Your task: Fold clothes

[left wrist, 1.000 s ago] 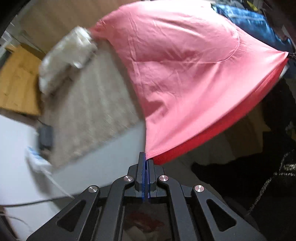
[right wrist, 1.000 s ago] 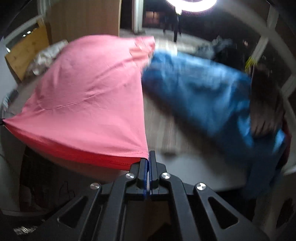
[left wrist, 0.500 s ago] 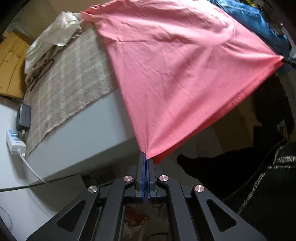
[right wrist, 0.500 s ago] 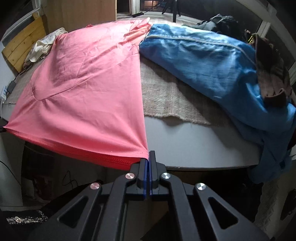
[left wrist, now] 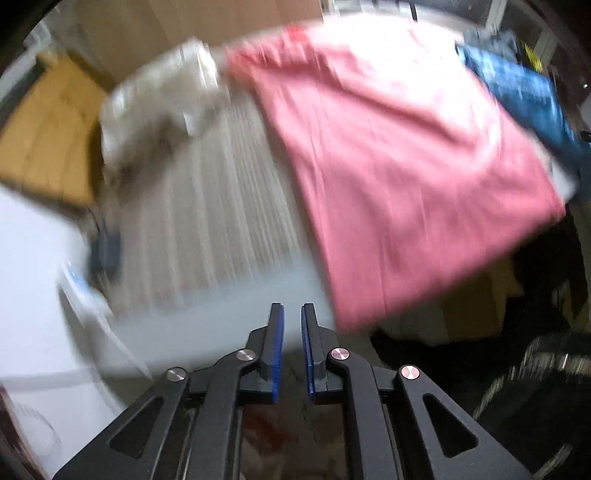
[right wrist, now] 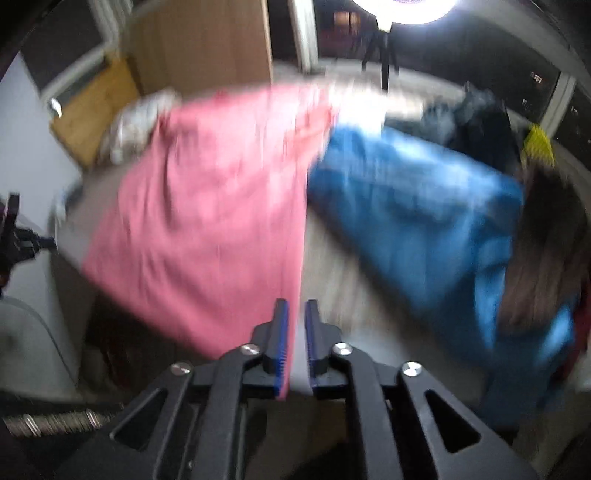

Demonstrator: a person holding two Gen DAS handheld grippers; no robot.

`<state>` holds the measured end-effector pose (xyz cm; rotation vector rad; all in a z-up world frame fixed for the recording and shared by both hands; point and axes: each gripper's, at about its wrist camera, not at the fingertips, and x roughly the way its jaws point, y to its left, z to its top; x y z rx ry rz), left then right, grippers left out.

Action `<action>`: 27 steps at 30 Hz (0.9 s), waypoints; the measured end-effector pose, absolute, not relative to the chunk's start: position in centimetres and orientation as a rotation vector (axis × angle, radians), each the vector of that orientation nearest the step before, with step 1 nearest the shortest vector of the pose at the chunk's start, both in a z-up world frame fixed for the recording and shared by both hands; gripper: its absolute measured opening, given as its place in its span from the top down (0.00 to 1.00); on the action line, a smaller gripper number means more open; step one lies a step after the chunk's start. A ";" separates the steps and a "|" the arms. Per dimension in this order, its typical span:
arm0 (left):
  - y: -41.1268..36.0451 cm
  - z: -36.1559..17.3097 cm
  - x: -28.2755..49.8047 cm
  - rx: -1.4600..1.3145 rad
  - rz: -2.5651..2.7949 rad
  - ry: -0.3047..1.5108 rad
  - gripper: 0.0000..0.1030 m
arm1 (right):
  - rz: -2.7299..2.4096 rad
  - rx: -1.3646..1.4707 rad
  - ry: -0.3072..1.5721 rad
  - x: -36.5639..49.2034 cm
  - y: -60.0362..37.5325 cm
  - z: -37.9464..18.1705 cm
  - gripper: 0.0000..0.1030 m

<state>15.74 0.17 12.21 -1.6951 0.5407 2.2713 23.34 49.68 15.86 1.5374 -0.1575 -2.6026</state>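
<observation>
**Kid 1:** Big table [left wrist: 207,206] with a grey striped cloth on it fills the left camera's view. What's on it?

**Kid 2:** A pink shirt [left wrist: 399,177] lies spread out on the table, and its near edge hangs over the table's side. Past the pink shirt, at the far right, is a blue garment [left wrist: 524,92]. A whitish bundle [left wrist: 155,110] sits to the left of the pink shirt. It's all blurry.

**Kid 1:** What about the left gripper [left wrist: 292,314]?

**Kid 2:** Its fingers are opening. The gap between the blue pads is bare. The pink shirt's corner is just to the right of them, not touching.

**Kid 1:** Now the right camera?

**Kid 2:** Same pink shirt [right wrist: 207,214] on the table [right wrist: 332,266], with the blue garment [right wrist: 424,221] right beside it on the right. A bright lamp [right wrist: 402,7] shines far behind the pink shirt.

**Kid 1:** And the right gripper [right wrist: 296,314]?

**Kid 2:** Its fingers are opening too. The pink shirt's near edge dips down by the left pad [right wrist: 282,347]. Too blurry to tell if it touches. The other gripper [right wrist: 14,236] peeks in left of the pink shirt.
</observation>
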 end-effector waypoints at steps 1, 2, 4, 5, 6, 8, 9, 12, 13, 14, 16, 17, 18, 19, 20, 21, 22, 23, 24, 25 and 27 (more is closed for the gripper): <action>0.9 13.3 13.4 -1.646 2.297 0.549 0.82 | -2.617 1.495 -0.184 20.8 50.1 16.4 0.71; 1.6 14.1 10.8 -1.584 2.322 0.566 0.78 | -2.629 1.465 -0.199 18.0 50.6 16.6 0.65; 3.1 14.6 5.1 -1.517 2.366 0.564 0.77 | -2.645 1.432 -0.229 12.1 51.1 16.1 0.63; 3.8 14.7 2.4 -1.487 2.386 0.561 0.77 | -2.652 1.422 -0.247 9.2 51.3 15.8 0.63; 3.9 14.3 0.4 -1.476 2.396 0.550 0.77 | -2.658 1.432 -0.266 6.5 51.5 15.1 0.63; 4.2 13.4 -3.5 -1.456 2.413 0.532 0.77 | -2.676 1.468 -0.279 1.4 51.8 13.5 0.63; 4.7 12.7 -5.6 -1.452 2.407 0.539 0.78 | -2.684 1.494 -0.275 -0.9 51.8 12.7 0.63; 6.1 10.4 -11.9 -1.439 2.387 0.602 0.76 | -2.700 1.557 -0.261 -5.7 52.4 10.7 0.63; 6.6 9.9 -13.3 -1.443 2.383 0.619 0.76 | -2.705 1.576 -0.258 -7.1 52.6 10.0 0.63; 6.7 9.3 -15.1 -1.455 2.364 0.612 0.77 | -2.710 1.592 -0.254 -8.6 52.9 9.4 0.63; 6.9 7.9 -17.9 -1.475 2.326 0.592 0.76 | -2.702 1.601 -0.244 -10.7 53.3 8.5 0.63; 7.4 7.4 -18.8 -1.479 2.309 0.600 0.76 | -2.696 1.604 -0.241 -11.6 53.6 8.0 0.63; 7.8 6.8 -19.7 -1.483 2.293 0.607 0.75 | -2.695 1.609 -0.236 -12.4 53.8 7.6 0.62; 8.2 6.3 -20.7 -1.487 2.276 0.614 0.74 | -2.691 1.615 -0.230 -13.0 54.1 7.3 0.62; 8.7 5.7 -21.5 -1.489 2.258 0.625 0.72 | -2.685 1.623 -0.223 -13.7 54.2 6.9 0.62; 9.4 5.1 -22.1 -1.486 2.235 0.652 0.68 | -2.677 1.628 -0.216 -14.4 54.4 6.6 0.62; 10.0 4.5 -22.6 -1.484 2.213 0.678 0.66 | -2.666 1.624 -0.213 -15.1 54.4 6.3 0.62; 10.5 4.0 -23.0 -1.487 2.194 0.705 0.62 | -2.654 1.617 -0.220 -15.7 54.4 6.1 0.60; 11.0 3.4 -23.4 -1.491 2.188 0.737 0.62 | -2.636 1.609 -0.231 -16.2 54.3 5.9 0.58; 11.3 2.8 -23.8 -1.502 2.191 0.765 0.62 | -2.620 1.604 -0.235 -16.7 54.3 5.7 0.57; 11.4 1.7 -24.6 -1.543 2.184 0.762 0.64 | -2.603 1.611 -0.216 -17.7 54.0 5.1 0.57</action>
